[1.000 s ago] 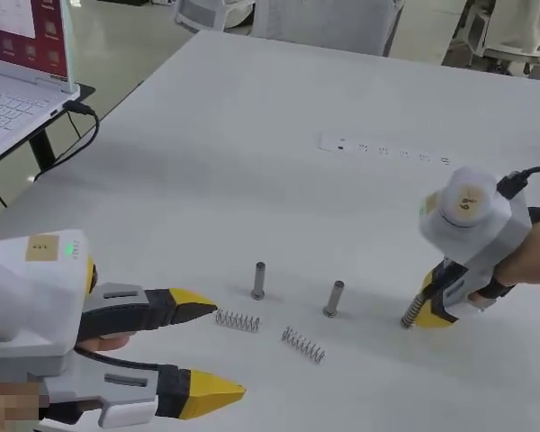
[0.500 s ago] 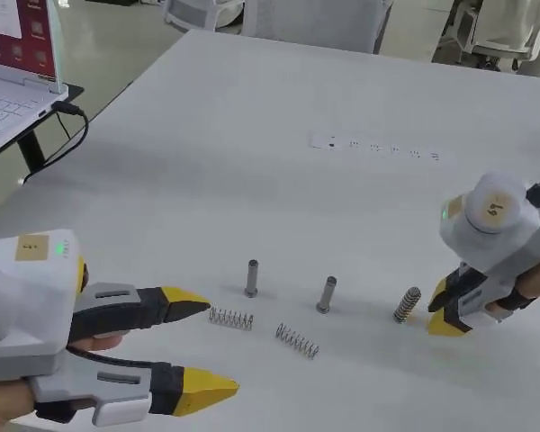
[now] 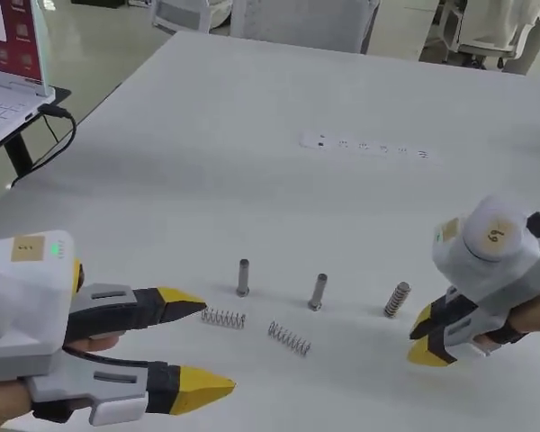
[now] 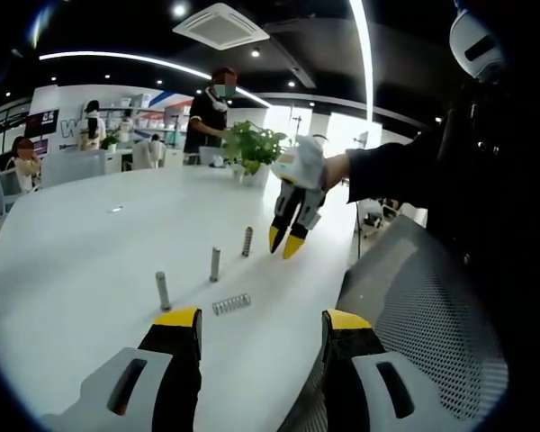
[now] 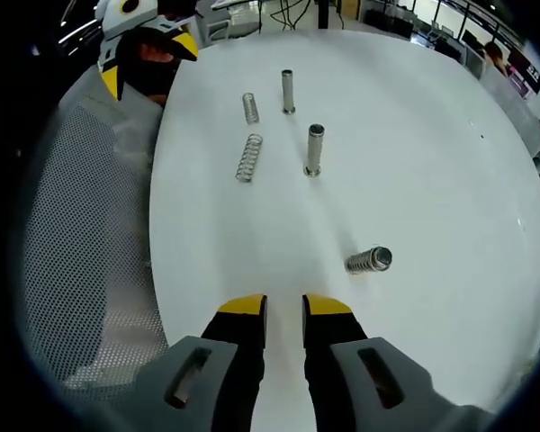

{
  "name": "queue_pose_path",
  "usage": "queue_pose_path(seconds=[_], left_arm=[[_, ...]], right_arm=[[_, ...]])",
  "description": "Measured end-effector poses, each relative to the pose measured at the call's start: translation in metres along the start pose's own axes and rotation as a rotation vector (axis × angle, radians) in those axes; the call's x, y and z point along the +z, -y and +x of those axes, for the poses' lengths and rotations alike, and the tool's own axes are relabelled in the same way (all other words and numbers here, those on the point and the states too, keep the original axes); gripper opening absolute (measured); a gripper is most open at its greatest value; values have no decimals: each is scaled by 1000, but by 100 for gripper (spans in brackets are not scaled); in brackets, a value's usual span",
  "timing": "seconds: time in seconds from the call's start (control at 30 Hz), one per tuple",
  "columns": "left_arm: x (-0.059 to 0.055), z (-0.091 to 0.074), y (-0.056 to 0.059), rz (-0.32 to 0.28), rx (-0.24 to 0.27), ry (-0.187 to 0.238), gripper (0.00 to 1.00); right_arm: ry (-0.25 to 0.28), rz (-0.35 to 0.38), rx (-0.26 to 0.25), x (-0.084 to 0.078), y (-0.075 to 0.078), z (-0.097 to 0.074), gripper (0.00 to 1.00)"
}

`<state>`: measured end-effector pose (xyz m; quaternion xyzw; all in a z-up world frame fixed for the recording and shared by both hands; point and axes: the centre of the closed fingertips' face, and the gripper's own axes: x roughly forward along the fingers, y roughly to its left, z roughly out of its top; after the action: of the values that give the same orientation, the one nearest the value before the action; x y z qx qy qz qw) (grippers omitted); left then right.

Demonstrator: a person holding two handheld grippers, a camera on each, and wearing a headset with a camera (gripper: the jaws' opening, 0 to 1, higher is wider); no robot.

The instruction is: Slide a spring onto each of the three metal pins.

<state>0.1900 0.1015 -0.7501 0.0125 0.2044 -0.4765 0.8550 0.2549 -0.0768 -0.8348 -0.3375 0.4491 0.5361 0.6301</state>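
Three metal pins stand upright in a row on the white table. The left pin (image 3: 243,277) (image 5: 288,91) and the middle pin (image 3: 318,292) (image 5: 314,149) are bare. The right pin (image 3: 397,300) (image 5: 370,260) (image 4: 247,240) wears a spring. Two loose springs (image 3: 223,318) (image 3: 289,338) lie flat just in front of the bare pins. My left gripper (image 3: 218,347) (image 4: 263,319) is wide open and empty, left of the nearest spring. My right gripper (image 3: 424,337) (image 5: 285,306) hangs a little to the right of the sprung pin, jaws slightly apart and holding nothing.
A white power strip (image 3: 369,147) lies farther back on the table. A laptop (image 3: 9,54) with a cable (image 3: 58,117) sits off the table's left edge. Chairs stand at the far end, and a mesh chair (image 4: 414,315) is close behind me.
My right gripper has let go of the spring, which now stays on the right pin, and has drawn back toward me and to the right. The left gripper stays open in place.
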Motion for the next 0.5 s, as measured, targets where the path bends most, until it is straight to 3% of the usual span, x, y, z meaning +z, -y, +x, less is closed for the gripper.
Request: queue_pose_path(seconds=[0.5], left_arm=[[2, 1, 4, 11, -10, 1, 48]], right_arm=[[46, -54, 22, 35, -21, 17, 13]])
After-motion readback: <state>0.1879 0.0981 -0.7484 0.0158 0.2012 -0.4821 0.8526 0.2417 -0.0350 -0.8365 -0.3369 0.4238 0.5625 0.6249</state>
